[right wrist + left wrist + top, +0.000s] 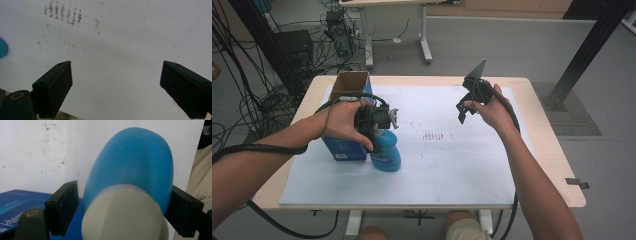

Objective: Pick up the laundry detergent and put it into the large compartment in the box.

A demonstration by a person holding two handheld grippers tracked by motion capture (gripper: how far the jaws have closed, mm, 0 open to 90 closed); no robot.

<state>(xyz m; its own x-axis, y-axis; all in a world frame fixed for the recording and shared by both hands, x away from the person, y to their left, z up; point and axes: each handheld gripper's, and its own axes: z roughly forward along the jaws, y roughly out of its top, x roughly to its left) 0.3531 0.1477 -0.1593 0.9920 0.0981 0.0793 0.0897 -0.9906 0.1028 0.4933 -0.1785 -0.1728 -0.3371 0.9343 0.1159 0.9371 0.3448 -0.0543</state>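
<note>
A blue bottle [387, 154] with a white cap stands on the white mat [452, 170], right beside a blue box [343, 149] with an open cardboard top. My left gripper [381, 120] sits over the bottle's top. In the left gripper view the bottle [135, 167] lies between the jaws of my left gripper [123, 195]; the right jaw is at its side and a narrow gap shows at the left jaw, so the gripper is open. My right gripper [466, 109] hovers above the mat's far right part, and my right gripper [116, 75] is open with nothing between its jaws.
The blue box [15, 205] shows just left of the left jaw. Brownish smudges [62, 15] mark the middle of the mat. A sliver of the bottle [2, 47] appears at the left edge of the right gripper view. Cables and table legs lie on the floor beyond the table.
</note>
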